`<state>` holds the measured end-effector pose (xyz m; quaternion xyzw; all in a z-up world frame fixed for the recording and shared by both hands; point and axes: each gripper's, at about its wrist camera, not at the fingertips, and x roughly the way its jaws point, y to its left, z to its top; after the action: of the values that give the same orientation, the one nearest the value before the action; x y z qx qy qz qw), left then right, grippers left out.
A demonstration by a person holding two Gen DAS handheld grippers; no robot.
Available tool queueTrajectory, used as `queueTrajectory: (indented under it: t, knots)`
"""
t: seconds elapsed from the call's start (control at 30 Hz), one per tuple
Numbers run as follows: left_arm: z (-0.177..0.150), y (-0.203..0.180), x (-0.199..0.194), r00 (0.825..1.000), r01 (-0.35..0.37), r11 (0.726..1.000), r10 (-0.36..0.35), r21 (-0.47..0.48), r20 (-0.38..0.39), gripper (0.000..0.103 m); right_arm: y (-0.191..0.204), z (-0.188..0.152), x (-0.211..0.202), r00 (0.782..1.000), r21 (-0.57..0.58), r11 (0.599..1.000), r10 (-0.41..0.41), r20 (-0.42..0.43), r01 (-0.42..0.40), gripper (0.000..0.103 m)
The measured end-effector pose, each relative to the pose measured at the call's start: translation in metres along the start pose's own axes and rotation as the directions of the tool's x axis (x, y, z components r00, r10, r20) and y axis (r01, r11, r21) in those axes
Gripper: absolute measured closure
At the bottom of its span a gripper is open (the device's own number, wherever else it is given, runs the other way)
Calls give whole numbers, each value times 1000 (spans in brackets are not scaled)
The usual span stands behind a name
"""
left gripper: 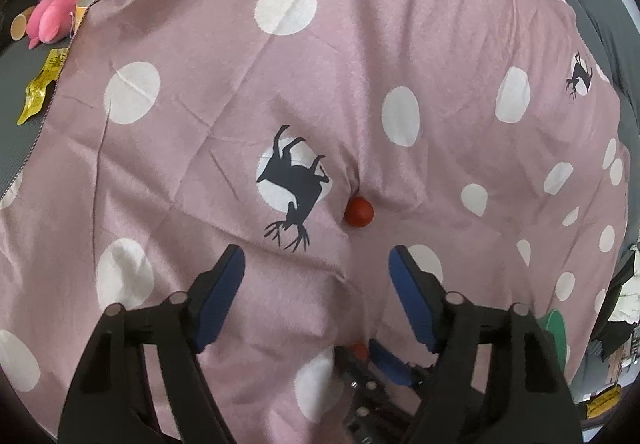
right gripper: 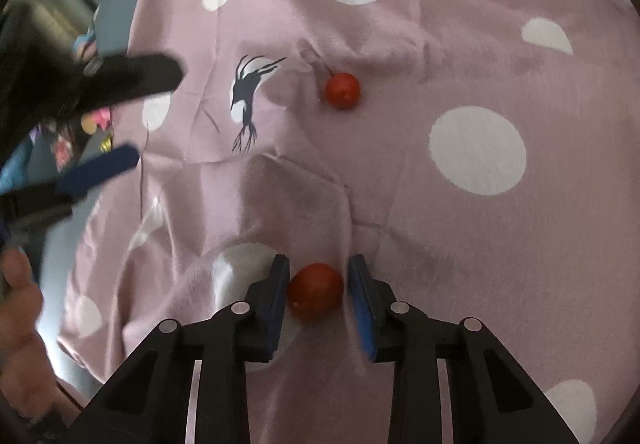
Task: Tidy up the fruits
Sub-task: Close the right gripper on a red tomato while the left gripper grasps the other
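1. Cloth: pink fabric sheet [left gripper: 360,56] with white polka dots and dark deer silhouettes, creased, spread under both tools as the work surface
2. Left tongs [left gripper: 316,264]: black two-finger tool with blue pads, fingers spread wide with nothing between them, hovering over the cloth; judged to be lined up for a pick
3. Small round red tomato [left gripper: 359,213]: loose on the cloth just ahead of the left tongs' tips, slightly toward their right finger, sitting in a crease that likely keeps it from rolling
4. Right tongs [right gripper: 319,276]: same make, fingers set either side of a second fruit; left pad appears to touch it, a slight gap shows at the right pad, so a firm grip cannot be confirmed
5. Oval red tomato [right gripper: 315,291]: between the right tongs' pads, low over the cloth
6. Green round dish rim [left gripper: 558,336]: right of the left tongs, partly hidden; possibly the collecting place
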<state>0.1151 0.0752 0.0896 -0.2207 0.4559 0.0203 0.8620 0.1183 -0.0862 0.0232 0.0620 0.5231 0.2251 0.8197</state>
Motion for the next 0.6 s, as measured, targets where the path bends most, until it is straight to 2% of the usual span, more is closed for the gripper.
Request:
queueTrajectory:
  t: [0.1,0.37,0.6]
  knots:
    - [2,-4,5,1000,3,1000,-3,18,-10,39,2,0,-1,1000,-14,1000,-13,3,13,73]
    - [0,-17,10,1000,-4,998,4,61,-6,39,-30,1,-22,995,84,991,101,23,-103,73]
    - [-3,-23,12,1000,-8,996,9,84,-3,39,-52,2,-37,993,140,985,93,78,-103,73]
